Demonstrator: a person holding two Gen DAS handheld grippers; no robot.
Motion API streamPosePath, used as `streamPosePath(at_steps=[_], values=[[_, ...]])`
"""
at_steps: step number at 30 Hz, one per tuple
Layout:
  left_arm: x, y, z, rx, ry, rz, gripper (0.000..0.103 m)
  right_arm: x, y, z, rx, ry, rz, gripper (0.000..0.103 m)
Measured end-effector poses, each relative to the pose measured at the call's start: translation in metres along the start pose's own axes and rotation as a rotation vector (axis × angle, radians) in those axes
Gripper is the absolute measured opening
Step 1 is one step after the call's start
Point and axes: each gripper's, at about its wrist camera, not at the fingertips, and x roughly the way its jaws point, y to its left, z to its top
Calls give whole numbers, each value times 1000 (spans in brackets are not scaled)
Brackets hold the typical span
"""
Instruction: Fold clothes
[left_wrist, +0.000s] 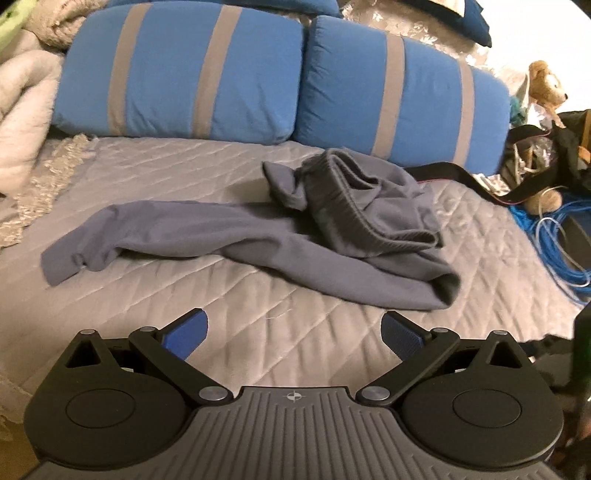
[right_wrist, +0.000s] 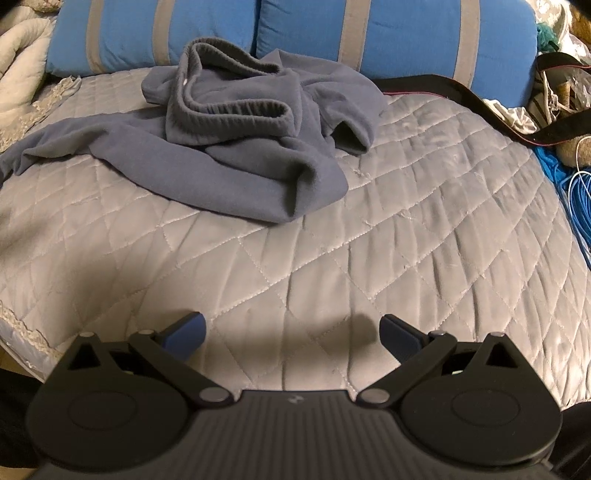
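A crumpled pair of grey-blue sweatpants (left_wrist: 280, 240) lies on the quilted grey bed cover (left_wrist: 184, 306). Its ribbed waistband (left_wrist: 343, 206) is bunched toward the pillows, and one leg stretches to the left. In the right wrist view the sweatpants (right_wrist: 229, 147) sit at upper left, waistband (right_wrist: 229, 107) on top. My left gripper (left_wrist: 293, 332) hangs open above the bare cover, short of the garment. My right gripper (right_wrist: 291, 332) is open too, over bare cover well in front of the garment. Nothing is between either pair of blue pads.
Two blue pillows with grey stripes (left_wrist: 192, 74) (left_wrist: 399, 96) line the far edge. A black strap (right_wrist: 461, 88) lies across the bed's right corner. Blue cables (left_wrist: 554, 243), a teddy bear (left_wrist: 546, 88) and clutter sit off the right side. A pale blanket (left_wrist: 22, 96) is piled at the left.
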Motion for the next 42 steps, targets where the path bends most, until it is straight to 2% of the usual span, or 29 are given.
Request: streamPosePath(at_steps=[5,11,17,19,24,28,31,37,42], values=[[1,-9,18,25,1,-21,102,-1,-2,-1,8,-2,0,103],[12,-14,30,62,-8,-5,102,0,-1,-1,3,2,1,103],[21,-13,29,78,-32,-1,102,2,-1,-1,0,4,3,103],[25,-11,29,70,-16,-3,102,3,-1,-2,-2,1,5,103],[25,-8,30,39,13,-59,102,0,-3,-4,4,-41,17,103],[21,-5,31,31,0,-62,102,-9,-4,-4,8,-142,55,103],[21,-3,34,10,10,-79,102,-15,2,0,-49,-213,83,103],[14,-2,36,-11,2,-131,102,-25,23,15,-257,-329,153,103],[10,-3,38,-8,-10,-144,102,-15,35,44,-413,-385,103,103]])
